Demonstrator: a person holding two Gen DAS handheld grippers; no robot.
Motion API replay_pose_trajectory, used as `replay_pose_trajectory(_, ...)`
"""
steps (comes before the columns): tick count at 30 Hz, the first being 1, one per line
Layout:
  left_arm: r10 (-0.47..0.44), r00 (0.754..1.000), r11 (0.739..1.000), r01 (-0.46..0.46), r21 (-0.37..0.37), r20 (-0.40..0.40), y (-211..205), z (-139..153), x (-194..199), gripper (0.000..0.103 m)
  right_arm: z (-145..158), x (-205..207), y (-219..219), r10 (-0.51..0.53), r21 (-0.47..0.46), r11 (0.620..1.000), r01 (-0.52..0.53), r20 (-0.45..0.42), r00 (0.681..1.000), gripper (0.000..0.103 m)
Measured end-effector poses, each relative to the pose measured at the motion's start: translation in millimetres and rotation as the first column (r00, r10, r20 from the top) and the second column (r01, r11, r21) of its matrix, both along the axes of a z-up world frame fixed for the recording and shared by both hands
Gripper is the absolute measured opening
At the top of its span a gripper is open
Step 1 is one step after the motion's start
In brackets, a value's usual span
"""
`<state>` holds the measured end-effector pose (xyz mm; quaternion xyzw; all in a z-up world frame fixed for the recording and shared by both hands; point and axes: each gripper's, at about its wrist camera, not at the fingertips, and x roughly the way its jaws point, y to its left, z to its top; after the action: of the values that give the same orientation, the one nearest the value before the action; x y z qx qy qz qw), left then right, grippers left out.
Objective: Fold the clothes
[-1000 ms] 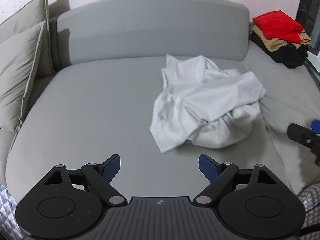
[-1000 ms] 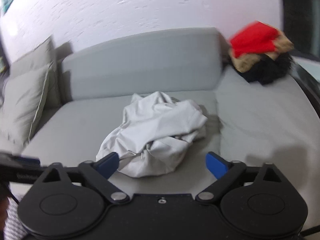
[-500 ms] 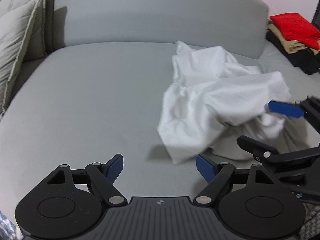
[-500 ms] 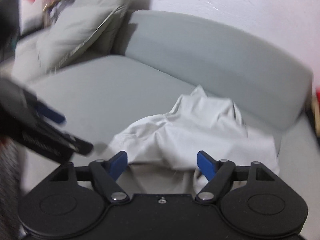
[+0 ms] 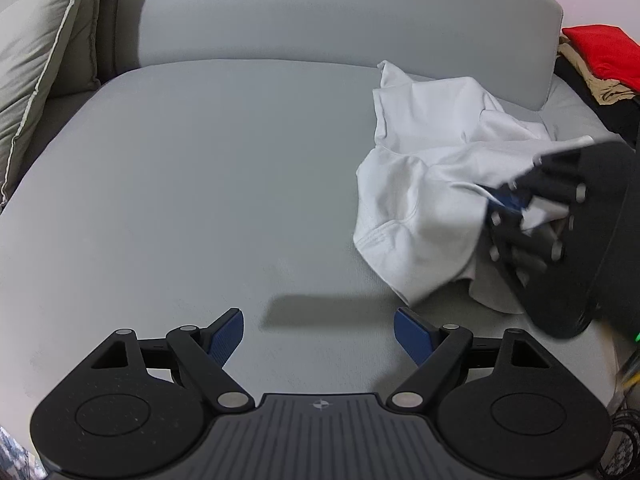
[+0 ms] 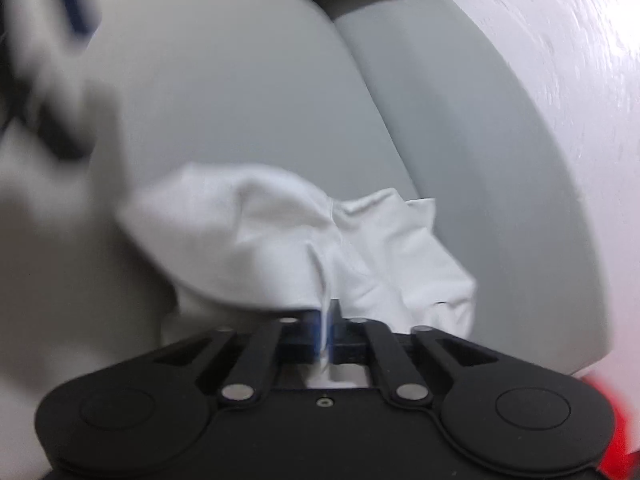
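Note:
A crumpled white garment (image 5: 424, 184) lies on the right side of the grey sofa seat (image 5: 192, 184). My right gripper (image 6: 326, 324) is shut on a fold of the white garment (image 6: 288, 240); in the left wrist view it (image 5: 504, 200) reaches in from the right and pinches the cloth's right edge. My left gripper (image 5: 318, 332) is open and empty, low over the seat, just left of and in front of the garment's near corner.
A stack of folded clothes (image 5: 600, 64), red on top, tan and black below, sits at the sofa's far right. Grey cushions (image 5: 36, 64) lean at the left end. The curved backrest (image 5: 328, 20) runs behind.
My right gripper has swung in and closed on the white garment's edge; it was open before. My left gripper has moved lower and nearer the seat, still open.

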<state>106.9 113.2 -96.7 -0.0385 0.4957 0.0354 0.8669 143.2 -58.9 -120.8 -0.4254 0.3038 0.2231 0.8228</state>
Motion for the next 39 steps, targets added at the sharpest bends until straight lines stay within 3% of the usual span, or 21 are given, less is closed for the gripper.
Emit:
replay_pose_trajectory(1, 0.001, 1.000, 1.000, -0.001, 0.005, 0.007, 0, 3, -2, 0.082, 21, 7, -11, -0.061, 0.122, 0.990, 0.064, -0.025, 0.998, 0.003)
replay_pose_trajectory(3, 0.004, 1.000, 1.000, -0.005, 0.014, 0.022, 1, 8, -6, 0.082, 62, 22, -33, -0.172, 0.352, 0.915, 0.195, -0.096, 0.980, 0.003)
replay_pose_trajectory(5, 0.008, 0.999, 1.000, -0.009, 0.011, 0.036, 1, 14, -9, 0.082, 104, 36, -55, -0.259, 0.549, 0.771, 0.321, -0.190, 0.947, 0.003)
replay_pose_trajectory(8, -0.004, 0.998, 1.000, 0.005, -0.011, 0.066, -4, 25, -15, 0.084, 166, 36, -133, -0.459, 0.753, 0.504, 0.423, -0.181, 0.870, 0.003)
replay_pose_trajectory(11, -0.027, 0.996, 0.999, 0.031, -0.045, 0.085, -14, 31, -20, 0.086, 204, 13, -228, -0.691, 0.862, 0.198, 0.467, -0.215, 0.690, 0.003)
replay_pose_trajectory(13, -0.054, 0.996, 0.994, 0.061, -0.087, 0.077, -23, 30, -22, 0.086, 205, -4, -290, -0.806, 0.860, 0.011, 0.509, -0.294, 0.514, 0.003)
replay_pose_trajectory(14, -0.068, 0.995, 0.991, 0.075, -0.110, 0.070, -28, 28, -23, 0.086, 197, -9, -320, -0.830, 0.832, -0.070, 0.551, -0.355, 0.431, 0.006)
replay_pose_trajectory(16, -0.103, 0.993, 0.981, 0.111, -0.162, 0.054, -37, 25, -25, 0.085, 178, -29, -360, -0.838, 0.756, -0.166, 0.633, -0.447, 0.313, 0.012)
replay_pose_trajectory(17, -0.120, 0.992, 0.976, 0.127, -0.176, 0.048, -42, 23, -26, 0.085, 170, -43, -374, -0.837, 0.720, -0.162, 0.675, -0.462, 0.292, 0.020)
replay_pose_trajectory(18, -0.139, 0.989, 0.974, 0.144, -0.175, 0.042, -49, 22, -27, 0.085, 162, -59, -379, -0.830, 0.699, -0.140, 0.701, -0.468, 0.302, 0.031)
replay_pose_trajectory(20, -0.172, 0.984, 0.975, 0.176, -0.139, 0.039, -60, 22, -29, 0.082, 146, -92, -384, -0.806, 0.662, -0.096, 0.744, -0.490, 0.332, 0.042)
replay_pose_trajectory(22, -0.204, 0.978, 0.973, 0.208, -0.102, 0.046, -71, 23, -33, 0.082, 133, -115, -376, -0.740, 0.642, -0.079, 0.762, -0.550, 0.387, 0.048)
replay_pose_trajectory(24, -0.218, 0.975, 0.968, 0.223, -0.115, 0.052, -76, 24, -36, 0.082, 120, -138, -367, -0.665, 0.624, -0.058, 0.779, -0.607, 0.436, 0.056)
replay_pose_trajectory(27, -0.165, 0.984, 0.972, 0.173, -0.160, 0.065, -76, 16, -33, 0.079, 98, -155, -335, -0.534, 0.621, 0.040, 0.783, -0.649, 0.542, 0.057)
replay_pose_trajectory(30, -0.057, 0.997, 0.968, 0.068, -0.242, 0.054, -65, 0, -23, 0.062, 81, -154, -302, -0.471, 0.647, 0.087, 0.757, -0.643, 0.604, 0.064)
replay_pose_trajectory(32, 0.047, 0.999, 0.940, -0.038, -0.338, 0.018, -52, -15, -12, 0.053, 72, -159, -288, -0.454, 0.647, 0.071, 0.759, -0.656, 0.603, 0.064)
replay_pose_trajectory(35, 0.170, 0.985, 0.865, -0.158, -0.477, -0.017, -31, -33, 2, 0.052, 65, -174, -276, -0.403, 0.638, 0.028, 0.770, -0.697, 0.592, 0.064)
replay_pose_trajectory(39, 0.219, 0.974, 0.784, -0.215, -0.582, -0.066, -23, -56, 15, 0.052, 63, -167, -279, -0.400, 0.637, 0.022, 0.771, -0.701, 0.590, 0.067)
